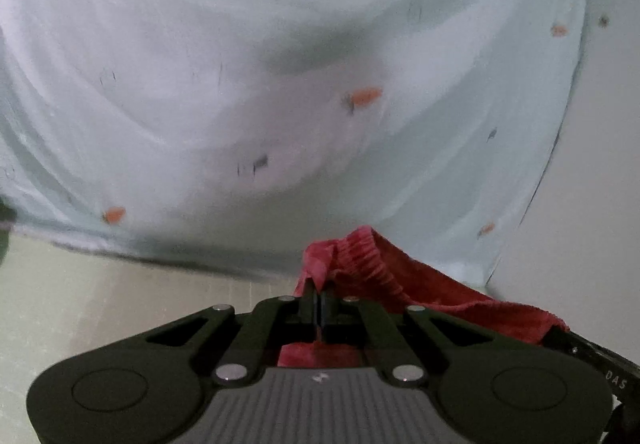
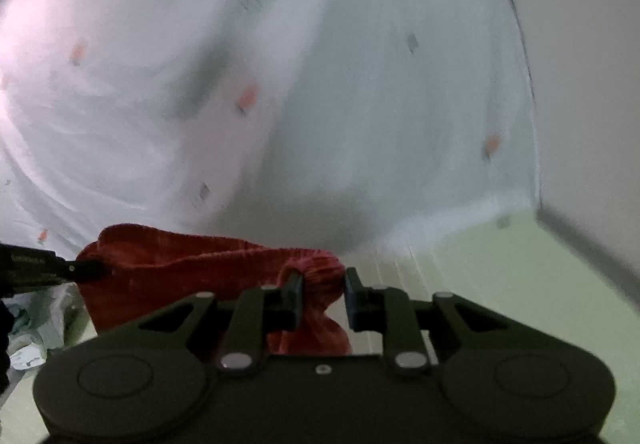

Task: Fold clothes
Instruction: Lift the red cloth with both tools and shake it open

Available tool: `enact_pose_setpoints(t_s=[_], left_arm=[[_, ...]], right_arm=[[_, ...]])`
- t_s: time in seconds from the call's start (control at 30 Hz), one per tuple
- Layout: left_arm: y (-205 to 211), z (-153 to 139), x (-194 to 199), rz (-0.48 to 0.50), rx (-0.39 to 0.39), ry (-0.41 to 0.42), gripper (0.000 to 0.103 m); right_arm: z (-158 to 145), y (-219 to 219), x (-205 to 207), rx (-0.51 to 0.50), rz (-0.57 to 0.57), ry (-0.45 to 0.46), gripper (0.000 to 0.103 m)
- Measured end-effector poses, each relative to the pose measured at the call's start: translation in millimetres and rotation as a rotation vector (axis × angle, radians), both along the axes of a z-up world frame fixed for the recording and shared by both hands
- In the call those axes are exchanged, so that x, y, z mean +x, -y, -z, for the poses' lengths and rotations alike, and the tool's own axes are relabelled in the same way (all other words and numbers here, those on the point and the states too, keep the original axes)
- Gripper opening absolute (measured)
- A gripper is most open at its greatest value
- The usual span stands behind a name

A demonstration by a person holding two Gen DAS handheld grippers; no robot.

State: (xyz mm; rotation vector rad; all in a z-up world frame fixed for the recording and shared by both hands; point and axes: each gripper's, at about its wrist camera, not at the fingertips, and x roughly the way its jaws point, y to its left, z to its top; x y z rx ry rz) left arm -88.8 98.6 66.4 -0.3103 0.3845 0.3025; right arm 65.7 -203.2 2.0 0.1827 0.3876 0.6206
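Straight ahead of the left wrist camera, the left tool [image 1: 318, 294] is clenched, its jaws pressed together on a bunched edge of the red garment [image 1: 368, 264]. That cloth is ribbed and gathered at the top, and runs off to the right towards another dark tool end at the frame edge. Behind it hangs a pale sheet [image 1: 280, 63], thin and softly creased, dotted with small orange and dark marks. Below lies a pale greenish floor [image 1: 120, 304].

From the right wrist camera, the right tool [image 2: 322, 290] stands partly apart, with a rolled lump of the red garment [image 2: 180, 268] between its fingers, touching the left finger; I cannot tell if the right finger touches. The cloth stretches left to the left tool [image 2: 86, 270], which grips its far corner. Crumpled pale fabric [image 2: 28, 332] lies at lower left.
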Motion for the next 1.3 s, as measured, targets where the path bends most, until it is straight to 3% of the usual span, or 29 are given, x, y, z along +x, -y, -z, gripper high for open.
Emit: enact_pose_setpoints(t_s=[0.43, 0.6, 0.73, 0.9, 0.97, 1.0, 1.03, 1.1, 1.13, 1.17, 1.2, 1.23, 1.27, 1.3], left_arm=[[11.8, -73.9, -93.2, -0.058, 0.067, 0.178, 0.001], [6.3, -90.2, -107.5, -0.072, 0.072, 0.213, 0.001], [1.4, -86.6, -84.3, -0.107, 0.098, 0.189, 0.001], [-40.7, -55.0, -22.8, -0.123, -0.005, 0.125, 0.001], [-59.5, -34.1, 13.1, -0.155, 0.007, 0.05, 0.004], [-69.1, -21.5, 29.8, -0.16, 0.019, 0.022, 0.014], [-78.4, -8.4, 44.7, -0.188, 0.02, -0.004, 0.03], [-93.8, 16.8, 67.0, -0.236, 0.017, -0.066, 0.045], [-99.9, 29.0, 74.5, -0.257, 0.014, -0.101, 0.048], [-106.0, 41.1, 81.9, -0.277, 0.01, -0.136, 0.051], [-108.7, 51.3, 80.9, -0.285, -0.008, -0.152, 0.065], [-110.9, 64.7, 78.1, -0.286, -0.03, -0.173, 0.078], [-113.0, 78.2, 75.2, -0.286, -0.053, -0.195, 0.079], [-112.1, 94.0, 70.9, -0.288, -0.07, -0.24, 0.079]], right_arm=[[-75.2, 12.8, -70.1, 0.099, -0.048, 0.24, 0.021], [-92.6, 14.8, -82.1, 0.117, -0.072, 0.27, 0.021], [-95.0, -8.4, -73.5, 0.111, -0.084, 0.276, 0.021], [-77.4, -47.2, -32.6, 0.128, -0.08, 0.179, 0.021], [-64.6, -68.5, -2.3, 0.087, -0.071, 0.16, 0.021], [-57.1, -79.9, 13.3, 0.058, -0.065, 0.144, 0.022], [-48.3, -91.5, 29.7, 0.016, -0.055, 0.124, 0.025], [-29.4, -114.2, 59.5, -0.092, -0.02, 0.084, 0.038], [-20.4, -124.3, 69.7, -0.158, 0.011, 0.07, 0.056], [-12.6, -130.2, 75.9, -0.201, 0.032, 0.056, 0.061], [-5.5, -133.5, 79.6, -0.23, 0.045, 0.042, 0.062], [5.1, -134.2, 78.3, -0.262, 0.042, 0.017, 0.075], [17.9, -133.5, 74.1, -0.297, 0.029, -0.014, 0.093], [30.7, -132.7, 69.8, -0.332, 0.016, -0.045, 0.097]])
